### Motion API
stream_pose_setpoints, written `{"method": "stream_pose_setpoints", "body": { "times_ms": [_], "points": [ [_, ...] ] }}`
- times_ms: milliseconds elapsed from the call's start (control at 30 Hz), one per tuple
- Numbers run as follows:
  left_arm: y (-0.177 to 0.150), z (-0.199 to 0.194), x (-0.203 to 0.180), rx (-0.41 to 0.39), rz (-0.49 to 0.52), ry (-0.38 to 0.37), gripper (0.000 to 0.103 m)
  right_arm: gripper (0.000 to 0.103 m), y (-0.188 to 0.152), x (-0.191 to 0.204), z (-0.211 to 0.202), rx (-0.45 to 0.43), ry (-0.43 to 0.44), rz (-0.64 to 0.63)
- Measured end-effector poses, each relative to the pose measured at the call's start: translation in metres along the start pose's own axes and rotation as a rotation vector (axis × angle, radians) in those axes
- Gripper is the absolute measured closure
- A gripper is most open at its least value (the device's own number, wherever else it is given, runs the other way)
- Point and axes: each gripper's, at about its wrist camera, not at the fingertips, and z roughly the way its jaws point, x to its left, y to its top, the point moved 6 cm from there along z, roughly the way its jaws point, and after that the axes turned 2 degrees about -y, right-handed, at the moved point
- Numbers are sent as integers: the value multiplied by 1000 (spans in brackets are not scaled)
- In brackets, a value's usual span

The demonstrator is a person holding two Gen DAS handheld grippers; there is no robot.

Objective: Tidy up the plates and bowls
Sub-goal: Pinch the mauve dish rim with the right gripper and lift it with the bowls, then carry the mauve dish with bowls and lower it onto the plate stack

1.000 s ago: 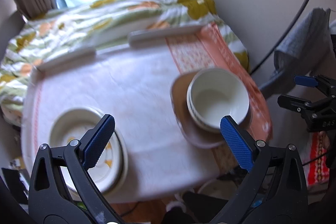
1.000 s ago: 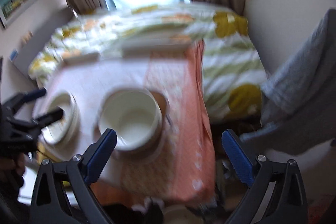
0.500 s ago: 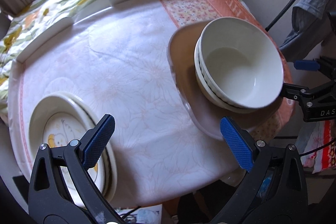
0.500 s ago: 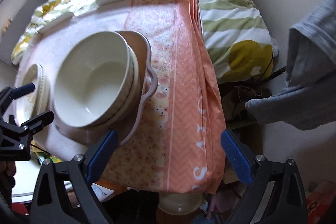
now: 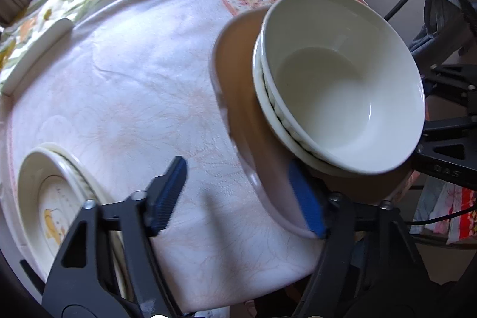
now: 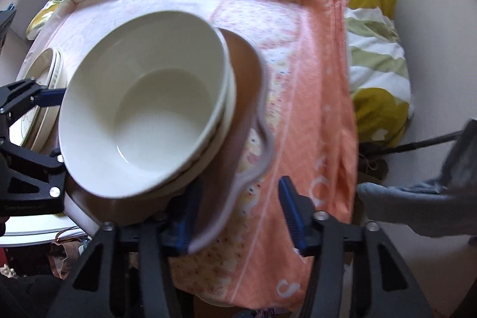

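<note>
Blue ribbed pads line the fingers of both tools, and both pairs stand open with nothing clamped. The left gripper (image 5: 238, 195) has one pad just at the near rim of the brown scalloped plate with the pale edge (image 5: 238, 97), the other over the bare cloth. The right gripper (image 6: 241, 210) straddles that plate's rim from the opposite side, one pad under the rim and one over the cloth; whether any pad touches it, I cannot tell.

On the brown plate two white ceramic bowls (image 5: 342, 85) sit nested, one inside the other. Away from this plate, toward the left gripper's side of the tabletop, a small stack of cream plates with a yellow cartoon print (image 5: 44, 198) lies on the pale pink tablecloth (image 5: 134, 79).

In my judgement the sorting is mostly done: bowls together, plates together. What seems left is the brown plate under the bowls.

The salmon towel (image 6: 313, 115) beyond the brown plate carries white letters; I cannot read them fully. The right gripper's frame, seen from the left wrist, shows "DAS".
</note>
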Motion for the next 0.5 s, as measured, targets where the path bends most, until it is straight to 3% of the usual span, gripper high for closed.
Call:
{"method": "stream_pose_setpoints", "body": {
  "times_ms": [167, 233, 500],
  "points": [
    [5, 11, -7, 17, 15, -60, 72, 85, 2, 3, 9, -21, 71, 32],
    [6, 14, -12, 19, 24, -81, 87, 90, 1, 7, 7, -33, 91, 33],
    [7, 15, -15, 6, 31, -60, 89, 92, 3, 16, 0, -84, 89, 7]
  ]
}}
